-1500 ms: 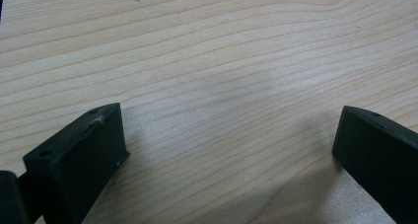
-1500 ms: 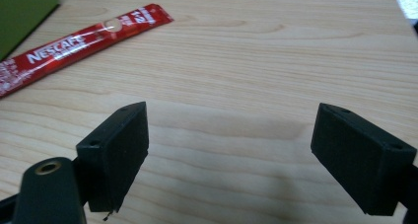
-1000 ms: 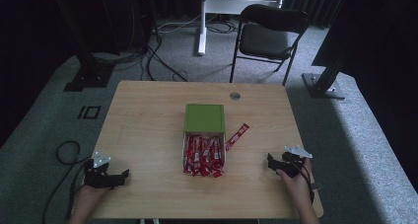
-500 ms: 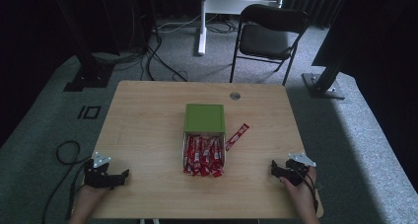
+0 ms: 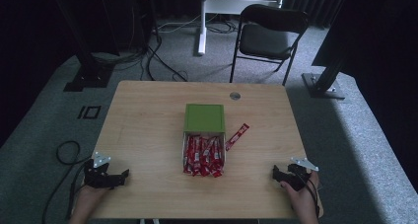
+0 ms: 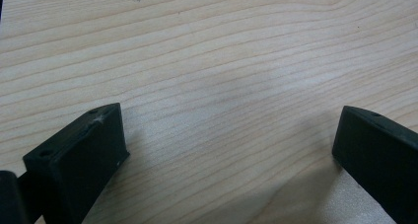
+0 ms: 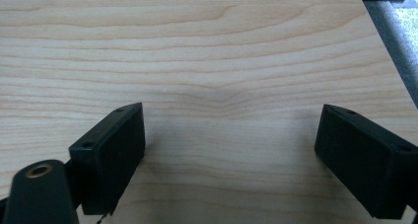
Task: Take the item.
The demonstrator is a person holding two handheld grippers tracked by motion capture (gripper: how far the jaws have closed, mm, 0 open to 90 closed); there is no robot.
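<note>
- Red sachets [image 5: 203,156] fill the open tray at table centre, under the green lid [image 5: 204,118]; one loose sachet [image 5: 237,136] lies just beside it.
- Left gripper [image 5: 121,173], right gripper [image 5: 275,172]: jaws spread, empty, at the near corners.
- Step: start position. Next, probably, reach for the loose sachet.

Right gripper [image 5: 279,174] drawn back toward near table edge, lower than before; left unmoved.

- Green box [image 5: 204,118]
- Red packets [image 5: 202,156] with white print
- Pale tabletop [image 5: 148,120], wavy wood grain
- Black tongs [image 5: 127,173]
- Black chair [image 5: 268,34]
</note>
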